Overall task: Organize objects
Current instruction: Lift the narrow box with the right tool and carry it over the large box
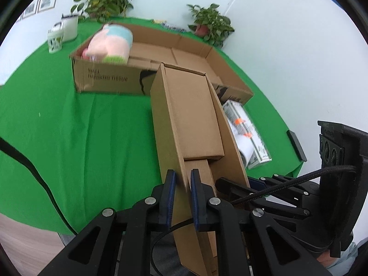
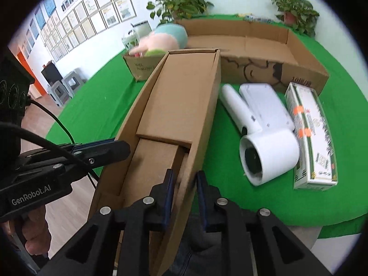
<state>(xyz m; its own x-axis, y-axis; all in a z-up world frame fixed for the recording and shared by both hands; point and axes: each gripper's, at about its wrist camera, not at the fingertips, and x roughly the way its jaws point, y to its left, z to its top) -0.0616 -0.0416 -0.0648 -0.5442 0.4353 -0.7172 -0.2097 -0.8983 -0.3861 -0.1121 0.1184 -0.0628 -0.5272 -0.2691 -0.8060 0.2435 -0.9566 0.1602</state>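
Both grippers hold one long open cardboard tray [image 1: 191, 115], lifted over the near edge of the green table. My left gripper [image 1: 182, 181] is shut on its left wall. My right gripper [image 2: 184, 181] is shut on its right wall [image 2: 202, 124]. The tray's far end points at a large open carton [image 1: 161, 69] that holds a pink and blue plush toy [image 1: 112, 42]. The plush also shows in the right wrist view [image 2: 165, 40]. A white hair dryer [image 2: 260, 128] and a green-and-white box [image 2: 312, 133] lie on the cloth right of the tray.
Two potted plants [image 1: 105, 0] [image 1: 209, 23] stand at the table's back edge. A white container [image 1: 69, 26] and a patterned cup [image 1: 55, 39] stand back left. The green cloth [image 1: 80, 126] lies bare left of the tray. Stools [image 2: 66, 85] stand on the floor beyond.
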